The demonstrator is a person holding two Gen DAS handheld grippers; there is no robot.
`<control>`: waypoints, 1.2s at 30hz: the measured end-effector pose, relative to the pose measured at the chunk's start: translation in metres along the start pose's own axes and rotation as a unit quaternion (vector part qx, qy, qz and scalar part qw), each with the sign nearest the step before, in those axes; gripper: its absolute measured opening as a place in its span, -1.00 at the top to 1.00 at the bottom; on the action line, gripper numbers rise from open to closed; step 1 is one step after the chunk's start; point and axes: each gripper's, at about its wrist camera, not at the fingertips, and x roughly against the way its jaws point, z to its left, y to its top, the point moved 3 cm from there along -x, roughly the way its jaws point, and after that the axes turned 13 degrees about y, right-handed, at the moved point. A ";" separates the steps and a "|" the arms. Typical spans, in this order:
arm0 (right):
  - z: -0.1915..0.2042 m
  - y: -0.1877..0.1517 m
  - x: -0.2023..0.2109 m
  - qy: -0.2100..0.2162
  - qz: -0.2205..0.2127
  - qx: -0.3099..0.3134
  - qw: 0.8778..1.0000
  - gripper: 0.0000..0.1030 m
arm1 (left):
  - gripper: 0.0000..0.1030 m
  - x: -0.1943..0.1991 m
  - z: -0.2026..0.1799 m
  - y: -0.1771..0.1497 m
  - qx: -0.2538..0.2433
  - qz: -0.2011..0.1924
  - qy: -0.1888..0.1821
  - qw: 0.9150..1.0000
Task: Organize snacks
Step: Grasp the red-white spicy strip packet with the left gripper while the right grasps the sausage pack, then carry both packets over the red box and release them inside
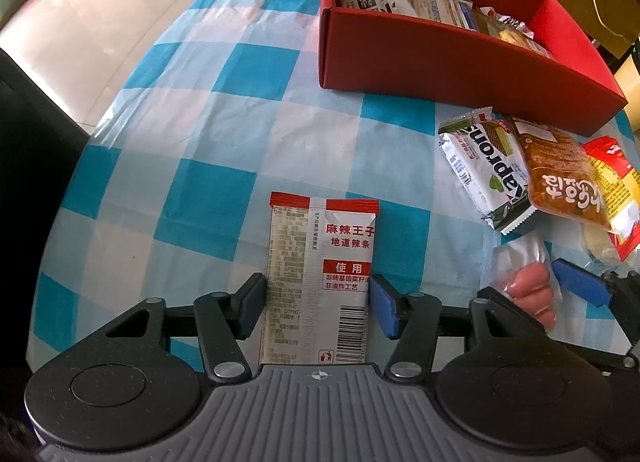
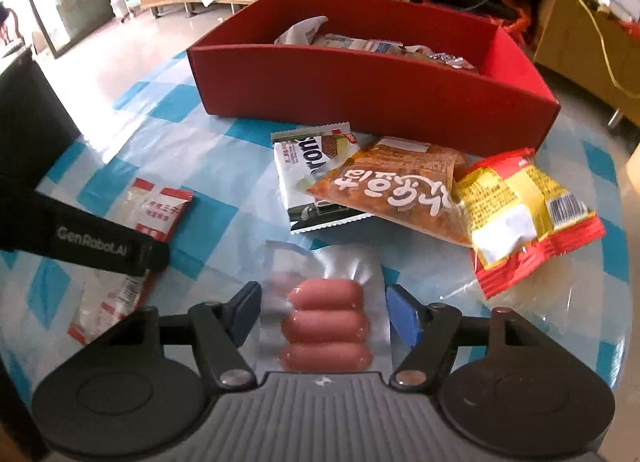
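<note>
Glossy flat packet [image 1: 320, 282], plump sausages [image 2: 326, 326]

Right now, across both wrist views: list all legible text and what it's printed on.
"麻辣王子", "地道辣条", "使用": red-and-white spicy strip packet between the left gripper's fingers.
"Kaprons" (upside down, first and last letters uncertain): green-and-white wafer pack.
"GenRobot.AI": black strap in the right wrist view.
White Korean lettering: orange snack bag; not read with confidence.
Barcodes, ingredient panels, packets inside the red box: too small.
Sausage pack: no text.
</note>
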 end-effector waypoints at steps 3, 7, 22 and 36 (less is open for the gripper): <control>-0.003 0.001 0.008 0.005 -0.009 -0.008 1.000 -0.25 | -0.21 0.004 0.002 0.002 0.008 -0.002 -0.007 1.000; -0.004 0.006 0.026 0.015 -0.033 -0.016 0.999 -0.25 | -0.20 0.019 0.005 0.006 0.017 -0.021 -0.025 0.999; -0.001 0.036 0.077 0.027 -0.118 -0.019 0.992 -0.25 | -0.18 0.058 0.002 0.026 0.036 -0.073 -0.065 0.995; -0.013 0.061 0.098 0.025 -0.163 -0.030 0.986 -0.25 | -0.16 0.092 -0.008 0.058 0.046 -0.117 -0.098 0.987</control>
